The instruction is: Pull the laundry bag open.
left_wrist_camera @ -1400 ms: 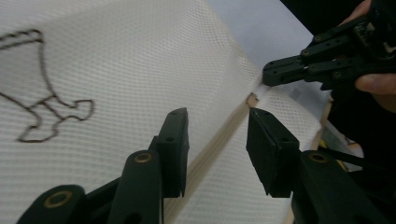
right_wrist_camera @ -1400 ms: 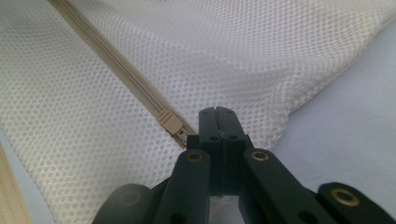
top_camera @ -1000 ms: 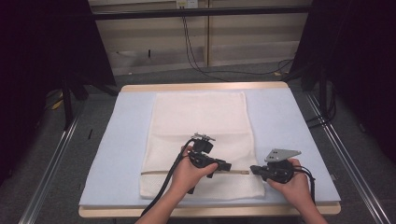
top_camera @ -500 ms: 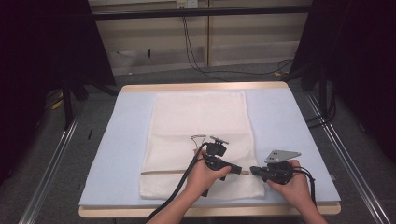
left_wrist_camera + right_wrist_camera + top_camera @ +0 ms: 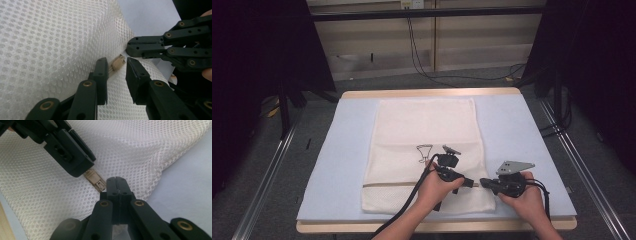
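A white mesh bag (image 5: 427, 130) lies flat on the blue mat (image 5: 512, 125), with a beige zipper seam (image 5: 397, 184) across its near end. The beige zipper slider (image 5: 118, 62) (image 5: 93, 178) sits close to the bag's right edge. My left gripper (image 5: 472, 184) (image 5: 116, 65) points right along the seam. Its jaws have just been closing and stand slightly apart, with the slider at their tips and not pressed. My right gripper (image 5: 483, 182) (image 5: 116, 181) faces it, shut on the mesh at the zipper's end, tip to tip with the left one.
A small black line drawing (image 5: 424, 151) is printed on the bag's middle. The mat covers a wooden table (image 5: 432, 92) with metal rails on both sides. Cables trail from both grippers toward the near edge.
My left gripper has slid right along the zipper seam and dropped a little, ending next to the right gripper. The right hand has held still.
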The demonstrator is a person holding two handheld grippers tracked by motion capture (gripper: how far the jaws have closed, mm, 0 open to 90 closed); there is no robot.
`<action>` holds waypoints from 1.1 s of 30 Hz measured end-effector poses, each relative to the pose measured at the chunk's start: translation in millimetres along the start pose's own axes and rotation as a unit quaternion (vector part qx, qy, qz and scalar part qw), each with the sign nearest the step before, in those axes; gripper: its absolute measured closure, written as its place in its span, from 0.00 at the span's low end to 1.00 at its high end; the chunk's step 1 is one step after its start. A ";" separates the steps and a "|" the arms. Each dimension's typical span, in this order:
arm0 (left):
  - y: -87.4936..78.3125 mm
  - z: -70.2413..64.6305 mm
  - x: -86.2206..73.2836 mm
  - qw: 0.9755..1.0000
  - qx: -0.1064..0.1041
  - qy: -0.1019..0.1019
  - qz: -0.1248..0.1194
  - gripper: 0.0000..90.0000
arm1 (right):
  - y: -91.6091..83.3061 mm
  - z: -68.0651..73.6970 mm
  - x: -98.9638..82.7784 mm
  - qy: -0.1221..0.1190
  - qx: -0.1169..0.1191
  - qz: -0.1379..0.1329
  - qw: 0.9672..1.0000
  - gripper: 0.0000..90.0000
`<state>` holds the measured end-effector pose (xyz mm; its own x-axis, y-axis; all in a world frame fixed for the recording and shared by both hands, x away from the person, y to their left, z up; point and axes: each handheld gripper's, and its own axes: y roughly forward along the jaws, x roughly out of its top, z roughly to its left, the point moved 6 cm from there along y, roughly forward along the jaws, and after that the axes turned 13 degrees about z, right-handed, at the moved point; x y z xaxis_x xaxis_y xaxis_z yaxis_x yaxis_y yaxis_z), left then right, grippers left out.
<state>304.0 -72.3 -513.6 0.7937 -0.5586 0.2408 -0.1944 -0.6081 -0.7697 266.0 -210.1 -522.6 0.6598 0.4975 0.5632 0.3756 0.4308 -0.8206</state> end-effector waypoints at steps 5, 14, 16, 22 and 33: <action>6.3 -1.9 2.8 1.000 -0.004 -0.004 0.005 0.82 | 0.0 -0.3 -0.1 0.001 0.000 -0.001 1.000 1.00; 17.3 -5.2 8.0 1.000 0.000 -0.001 0.009 0.93 | 0.1 -0.3 -0.4 0.005 0.002 -0.002 1.000 1.00; 16.6 -3.8 8.3 1.000 -0.013 -0.007 0.014 0.96 | 0.0 -0.4 -0.5 0.007 0.002 -0.001 1.000 1.00; 16.8 -6.8 9.2 0.999 -0.021 -0.025 0.001 0.97 | 0.3 0.0 -0.3 0.005 0.002 0.001 1.000 1.00; -4.8 7.5 -0.3 0.999 -0.029 -0.042 0.009 0.97 | 0.3 -0.4 -0.7 0.002 0.002 -0.001 1.000 1.00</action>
<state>309.0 -65.0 -514.5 0.8349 -0.5219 0.1751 -0.2401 -0.6316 -0.7372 265.8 -210.6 -523.2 0.6611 0.4940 0.5648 0.3746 0.4348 -0.8189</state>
